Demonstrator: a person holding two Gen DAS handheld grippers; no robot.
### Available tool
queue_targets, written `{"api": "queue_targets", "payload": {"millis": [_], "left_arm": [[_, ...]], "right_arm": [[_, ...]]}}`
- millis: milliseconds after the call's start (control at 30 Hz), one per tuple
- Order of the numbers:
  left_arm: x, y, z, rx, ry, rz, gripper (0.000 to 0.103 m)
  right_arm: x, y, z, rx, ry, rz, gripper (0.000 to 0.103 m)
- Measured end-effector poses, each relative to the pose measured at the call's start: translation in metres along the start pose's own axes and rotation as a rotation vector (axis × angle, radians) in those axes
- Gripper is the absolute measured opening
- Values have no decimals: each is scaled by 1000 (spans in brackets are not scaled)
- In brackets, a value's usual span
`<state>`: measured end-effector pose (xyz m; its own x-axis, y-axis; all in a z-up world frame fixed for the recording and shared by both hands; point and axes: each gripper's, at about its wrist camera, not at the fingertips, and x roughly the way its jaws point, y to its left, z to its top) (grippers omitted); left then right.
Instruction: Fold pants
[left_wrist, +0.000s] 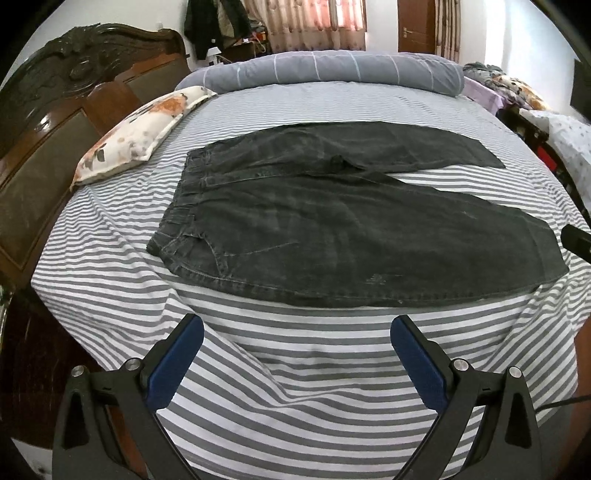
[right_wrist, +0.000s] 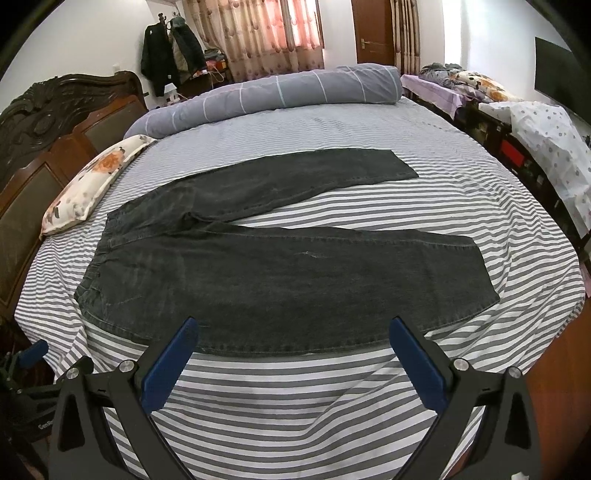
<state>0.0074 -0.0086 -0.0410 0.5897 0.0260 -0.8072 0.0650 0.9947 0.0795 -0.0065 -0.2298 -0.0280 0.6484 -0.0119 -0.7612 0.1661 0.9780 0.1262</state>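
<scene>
Above the striped bed, left gripper and right gripper level, spread wide, empty, short of flat pants

Bare striped bed sheet lies between the near edge and the pants, and between the two spread legs. A floral pillow and headboard bound the waistband side; a rolled duvet blocks the far edge, possibly touching the pillow.
</scene>
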Motion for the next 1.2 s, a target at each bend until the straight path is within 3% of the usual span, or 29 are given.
{"api": "queue_targets", "payload": {"millis": [833, 1200], "left_arm": [[-2, 3, 11, -22, 19, 7, 100], [-6, 4, 17, -22, -8, -1, 100]], "right_arm": [[1, -1, 4, -20, 1, -12, 102], [1, -4, 4, -24, -1, -7, 102]]}}
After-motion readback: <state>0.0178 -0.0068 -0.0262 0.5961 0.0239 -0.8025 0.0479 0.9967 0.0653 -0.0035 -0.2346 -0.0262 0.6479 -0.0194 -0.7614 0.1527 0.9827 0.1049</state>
